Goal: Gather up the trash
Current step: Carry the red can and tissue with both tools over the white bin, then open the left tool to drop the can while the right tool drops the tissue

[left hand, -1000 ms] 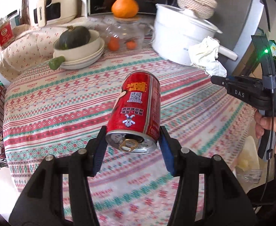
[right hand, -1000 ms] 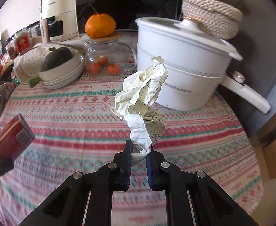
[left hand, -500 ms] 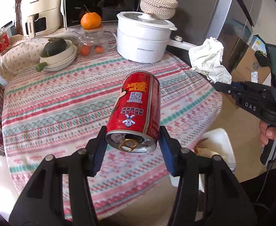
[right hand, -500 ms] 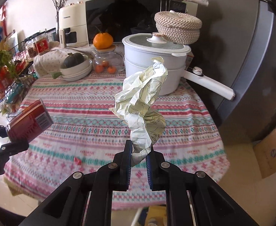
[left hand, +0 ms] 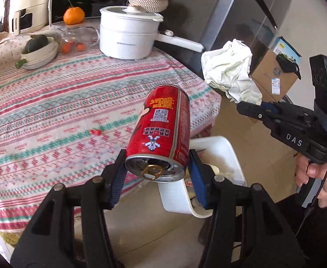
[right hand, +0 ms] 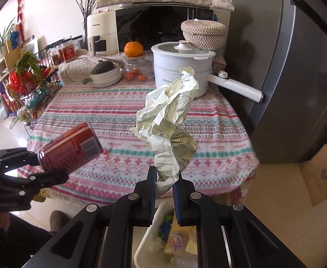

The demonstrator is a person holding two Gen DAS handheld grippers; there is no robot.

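Beyond the table's (left hand: 52, 102) near edge, above the white plastic bin (left hand: 234, 154), the left claw (left hand: 156, 174) grips a red metal can (left hand: 163, 127) and the right claw (right hand: 165, 197) pinches crumpled pale paper (right hand: 168, 122), seemingly poised for dropping.

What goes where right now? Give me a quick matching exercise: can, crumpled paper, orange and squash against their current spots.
Things:
1. red can
2. crumpled paper
3. orange
4. dark green squash

Places:
A. on the glass jar's lid
B. in the white bowl
C. clamped in the left tool
D. pinched in the right tool, above the white bin

Pairs: 1-C, 2-D, 3-A, 4-B
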